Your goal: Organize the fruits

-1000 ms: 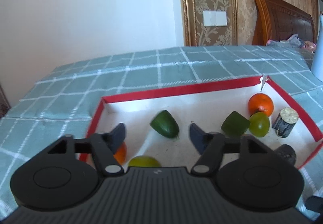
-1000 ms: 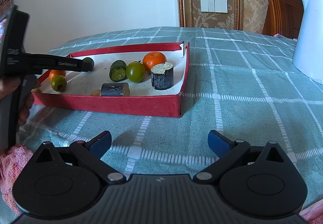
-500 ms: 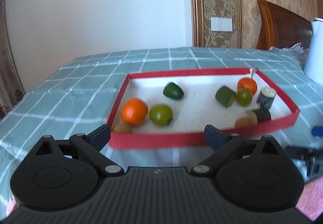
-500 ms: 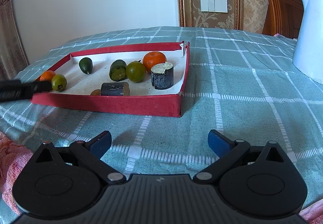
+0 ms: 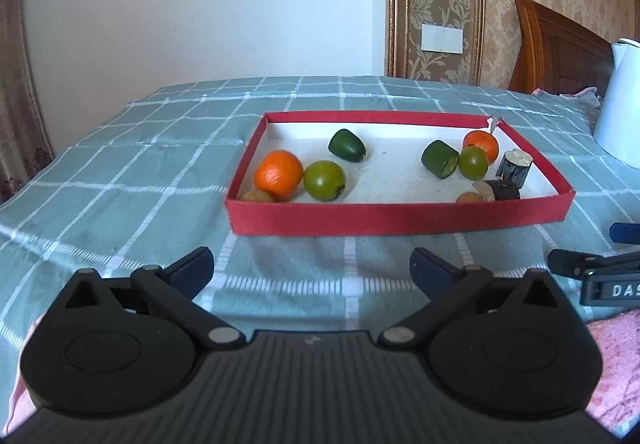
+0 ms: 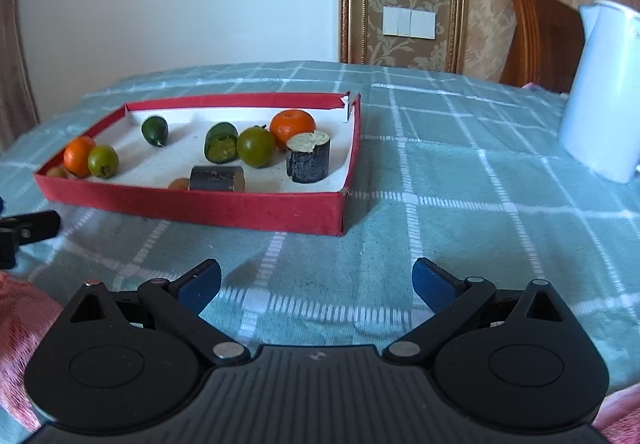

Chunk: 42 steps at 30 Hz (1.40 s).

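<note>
Covering the bench, a checked green cloth (image 5: 120,171) carries a red tray (image 5: 396,217) of fruit just ahead of the left gripper (image 5: 312,268), whose jaws have just been opening and stand spread, empty; the right gripper (image 6: 316,284) likewise gapes, empty.

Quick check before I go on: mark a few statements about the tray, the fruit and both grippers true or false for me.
1. Both grippers hold nothing. True: the left gripper and right gripper stand open over the cloth, and the left jaws have just been opening.
2. Two oranges sit in the red tray. True: one orange at its left end, another orange near the far right corner.
3. The white kettle stands inside the tray. False: it stands on the cloth, right of the tray.
4. Both dark cylinders lie flat. False: one dark cylinder stands upright; the other cylinder lies flat.
</note>
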Motion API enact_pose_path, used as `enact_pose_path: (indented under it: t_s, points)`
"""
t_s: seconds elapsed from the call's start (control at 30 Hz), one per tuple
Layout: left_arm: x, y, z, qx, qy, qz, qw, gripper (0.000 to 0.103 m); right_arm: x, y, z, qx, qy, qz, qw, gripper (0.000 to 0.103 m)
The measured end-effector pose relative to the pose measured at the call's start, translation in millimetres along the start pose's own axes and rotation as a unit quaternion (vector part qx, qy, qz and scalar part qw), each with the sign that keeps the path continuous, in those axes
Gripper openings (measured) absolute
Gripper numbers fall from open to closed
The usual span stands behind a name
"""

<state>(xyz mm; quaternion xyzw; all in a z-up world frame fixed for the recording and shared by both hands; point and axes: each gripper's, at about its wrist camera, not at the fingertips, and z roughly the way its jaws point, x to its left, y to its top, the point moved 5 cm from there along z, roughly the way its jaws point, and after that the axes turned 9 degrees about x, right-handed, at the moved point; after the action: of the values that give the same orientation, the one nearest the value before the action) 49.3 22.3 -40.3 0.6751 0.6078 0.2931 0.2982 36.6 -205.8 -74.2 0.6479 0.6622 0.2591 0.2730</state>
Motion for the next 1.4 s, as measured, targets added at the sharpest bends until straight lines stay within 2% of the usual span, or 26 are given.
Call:
enact_pose_path:
  t_s: [0.17,0.43,1.4]
  points:
    - [2.5,-4.2,-14.7,-0.006,0.013,-0.007,0.9999,0.103,15.8,-3.8,-8.6,0.001,0.001,-0.002,1.0,0.102]
    - [-0.1,-4.5,-35.6,-0.007,0.0,-0.016,0.9999,0.103,38.1,0.4,-23.0,-0.021,-0.038,-0.025,0.999,0.102]
    - [-13.9,0.5,-50.6,-0.022,0.009,0.004,0.9997,0.103,44.3,0.5,-21.3,-0.007,-0.027,-0.009,1.0,0.103]
